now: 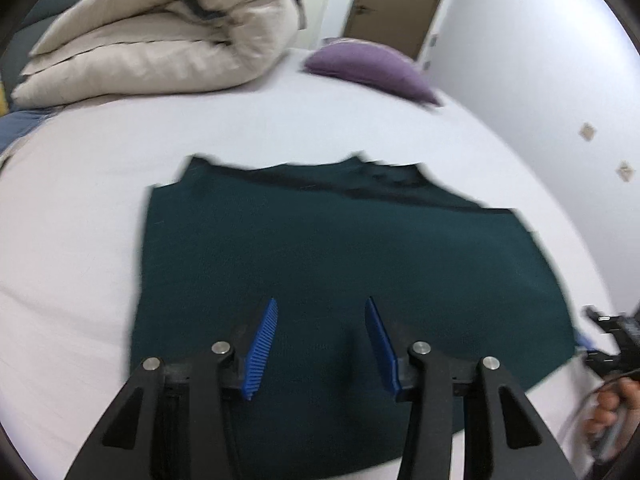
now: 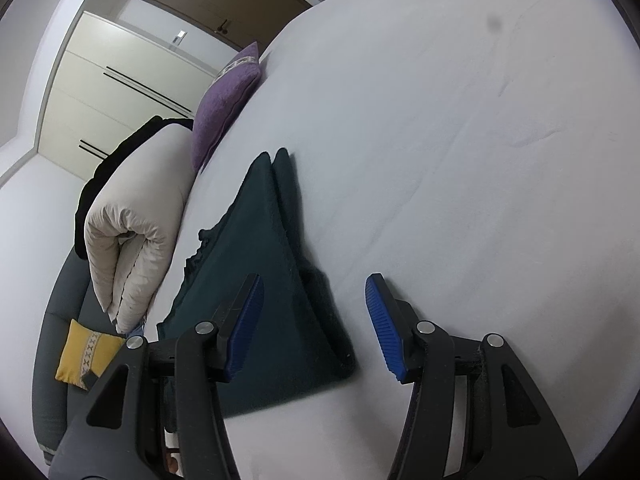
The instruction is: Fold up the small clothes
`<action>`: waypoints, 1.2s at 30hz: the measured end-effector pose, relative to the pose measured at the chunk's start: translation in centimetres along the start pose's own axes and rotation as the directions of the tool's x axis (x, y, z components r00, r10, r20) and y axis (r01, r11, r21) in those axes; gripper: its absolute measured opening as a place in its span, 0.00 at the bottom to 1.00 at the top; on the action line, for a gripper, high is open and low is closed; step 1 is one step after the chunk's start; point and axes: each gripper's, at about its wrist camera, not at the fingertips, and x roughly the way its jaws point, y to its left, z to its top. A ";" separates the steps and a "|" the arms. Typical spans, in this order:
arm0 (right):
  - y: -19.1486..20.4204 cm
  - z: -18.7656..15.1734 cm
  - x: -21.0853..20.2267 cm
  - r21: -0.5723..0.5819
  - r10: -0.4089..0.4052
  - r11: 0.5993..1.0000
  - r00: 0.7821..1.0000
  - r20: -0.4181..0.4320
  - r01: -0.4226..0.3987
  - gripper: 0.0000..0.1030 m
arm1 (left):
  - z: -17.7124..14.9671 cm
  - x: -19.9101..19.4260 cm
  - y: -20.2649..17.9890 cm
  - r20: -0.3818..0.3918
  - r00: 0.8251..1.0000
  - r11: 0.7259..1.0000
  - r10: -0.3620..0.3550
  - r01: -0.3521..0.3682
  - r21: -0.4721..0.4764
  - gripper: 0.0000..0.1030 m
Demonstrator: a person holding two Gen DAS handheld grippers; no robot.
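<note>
- The bed (image 1: 100, 240) fills both views, its pale sheet smooth apart from a few faint creases in the right wrist view.
- A rolled cream duvet (image 1: 160, 36) sits at the far side of the bed, with a purple cushion (image 1: 372, 66) near it at the mattress edge.
- And there is the dark green garment (image 1: 340, 260), lying flat on the sheet, already folded over, with its layered edge showing in the right wrist view (image 2: 280, 216).
- The left gripper (image 1: 322, 346) hangs right over the garment's near part, blue fingers (image 1: 262, 348) partly apart and nothing between them.
- The right gripper (image 2: 314, 328) is beside the garment's near corner, fingers (image 2: 384, 326) partly apart too, gripping nothing; the cloth's edge runs under the gap.
- Down at the left edge, a yellow cushion (image 2: 90, 354) rests on a grey sofa (image 2: 52, 380).
</note>
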 end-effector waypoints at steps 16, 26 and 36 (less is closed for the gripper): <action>0.9 -0.1 4.2 0.161 0.121 0.983 0.964 -0.235 -0.084 0.51 | 0.5 7.5 -4.3 -0.118 0.979 0.985 -0.167 0.159 -0.071 0.49; 3.1 -1.3 6.7 0.217 0.157 0.971 0.957 -0.242 -0.104 0.48 | 0.1 7.6 -4.0 -0.125 0.978 0.985 -0.168 0.161 -0.067 0.48; 0.8 -2.5 6.5 0.371 0.250 0.910 0.959 -0.135 -0.185 0.22 | -0.1 7.6 -3.5 -0.124 0.975 0.981 -0.186 0.178 -0.071 0.48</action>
